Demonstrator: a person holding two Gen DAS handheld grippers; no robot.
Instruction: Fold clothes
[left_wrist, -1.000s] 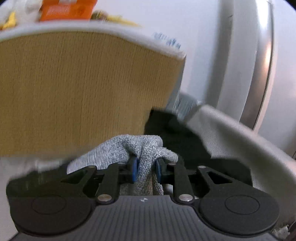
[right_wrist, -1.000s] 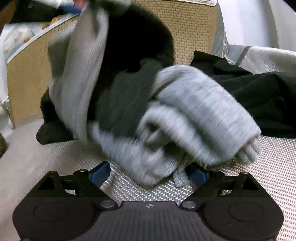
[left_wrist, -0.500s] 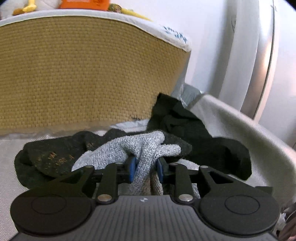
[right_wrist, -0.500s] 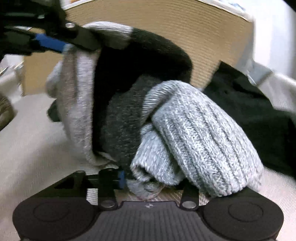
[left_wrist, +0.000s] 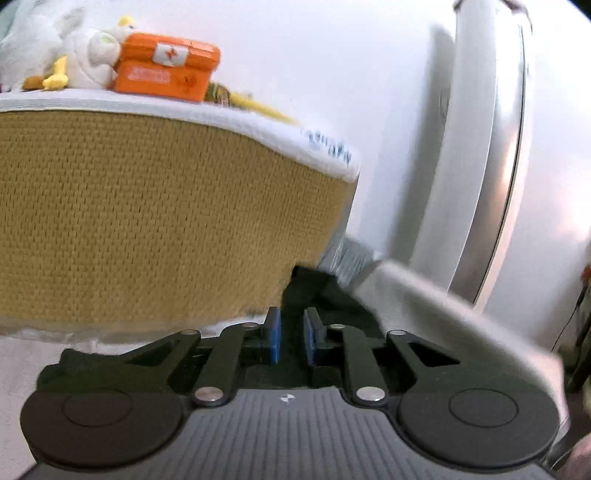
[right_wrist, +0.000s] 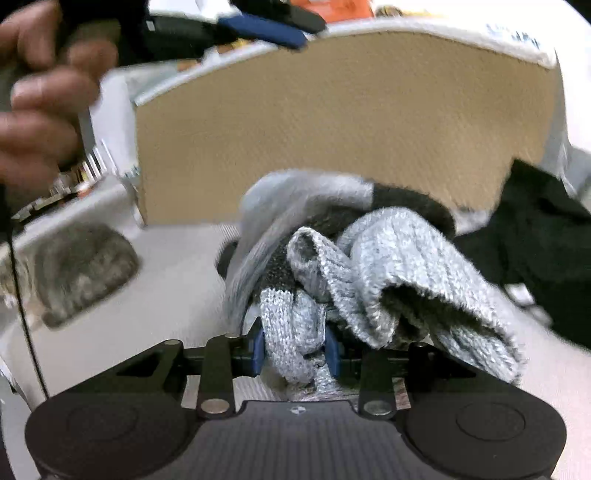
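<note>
Socks (right_wrist: 399, 266), a light grey ribbed pair bundled with a darker grey one, sit bunched on the pale woven mattress (right_wrist: 177, 295) just in front of the tan mattress side (right_wrist: 332, 129). Right claw (right_wrist: 295, 350) is clenched on a fold of the light grey knit between its blue pads (right_wrist: 258, 350), probably to pin the bundle so that the cuff can be turned over it; that cuff gapes open on the right, its fuzzy inside showing. Left claw (left_wrist: 291, 338) holds nothing: its blue pads stand slightly apart with only dark cloth (left_wrist: 325, 295) beyond them. In the right wrist view it hangs high above the bundle, gripped by a hand (right_wrist: 40, 96), blurred, so it seems free to take a new hold. The bundle looks thick, soft and loosely rolled, its left edge smeared by motion. A black garment (right_wrist: 535, 236) lies crumpled beside it to the right, and a grey-brown lump (right_wrist: 85, 269) lies to the left, too blurred to name.
</note>
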